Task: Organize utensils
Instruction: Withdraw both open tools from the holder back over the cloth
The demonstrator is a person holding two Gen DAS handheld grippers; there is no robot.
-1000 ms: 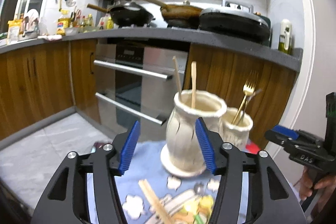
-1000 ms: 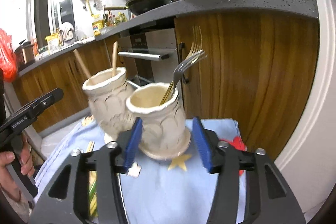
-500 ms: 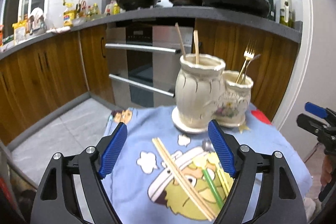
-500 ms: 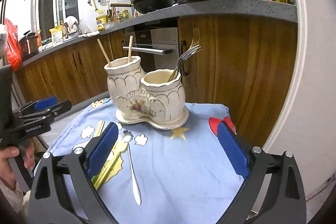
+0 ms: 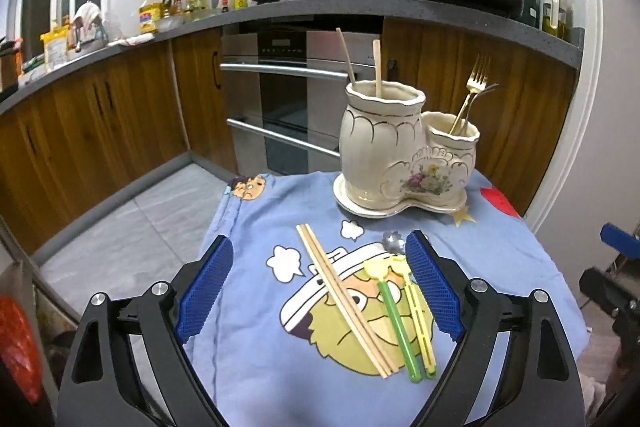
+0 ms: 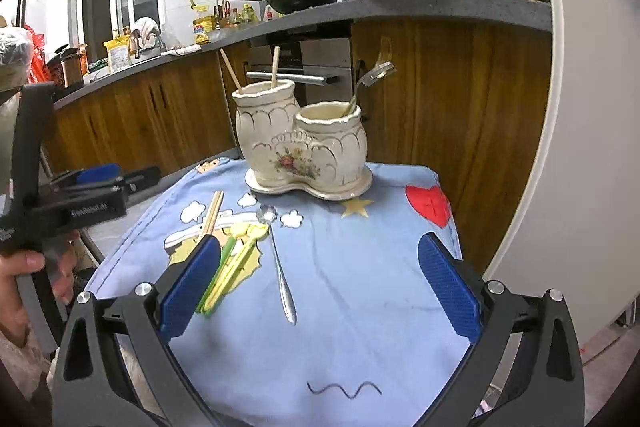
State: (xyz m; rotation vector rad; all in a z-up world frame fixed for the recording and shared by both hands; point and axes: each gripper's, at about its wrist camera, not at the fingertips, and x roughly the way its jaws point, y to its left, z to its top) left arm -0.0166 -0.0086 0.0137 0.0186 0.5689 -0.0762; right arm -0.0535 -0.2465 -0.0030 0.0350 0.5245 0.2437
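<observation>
Ceramic holder (image 5: 404,163) now stands farther off; both grippers (image 5: 316,291) (image 6: 318,283) have just spread wide, empty.

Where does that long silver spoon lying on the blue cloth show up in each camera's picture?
Left wrist view: only the silver spoon's bowl shows, mid-right, beside the right blue pad.
Right wrist view: silver spoon whole, centre, handle toward the camera.
Shared landmark: the cream ceramic holder behind it.
</observation>
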